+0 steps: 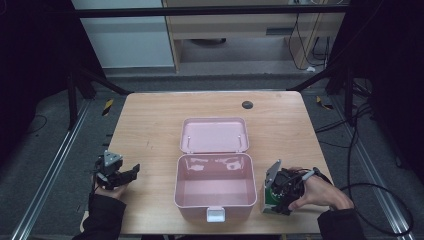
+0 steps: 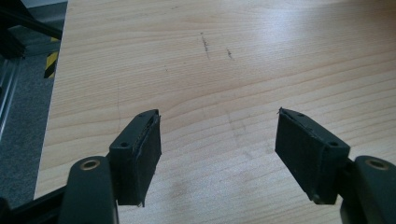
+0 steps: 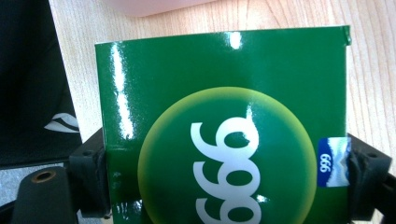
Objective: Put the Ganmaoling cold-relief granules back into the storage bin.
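Gripping the green box [image 3: 224, 126] with the right gripper [image 1: 274, 197]: both jaws press on its side edges in the right gripper view, so the pinch looks made. The box is glossy, with a yellow-green circle and white "999" print, plus a small blue label on one edge. In the high view it sits at the table's [image 1: 150, 125] near right corner, just beside the right wall of the pink case [image 1: 215, 187], and whether it is resting on the wood or just off it I can't tell.

Case is open, lid [image 1: 214, 135] laid back flat behind the tub, white latch [image 1: 216, 215] facing the person. Inside looks empty.

Left gripper [image 1: 131, 172] idles at the near left edge, jaws spread wide over bare wood, nothing between them, well apart from the case.

Status, as I read it: pick is done or nearly so; lift, carry over the case's right wall, and drop-in are left. Closing the lid probably follows, and the left gripper is free for that. Watch the near wall on the way over, since the box starts right next to it.
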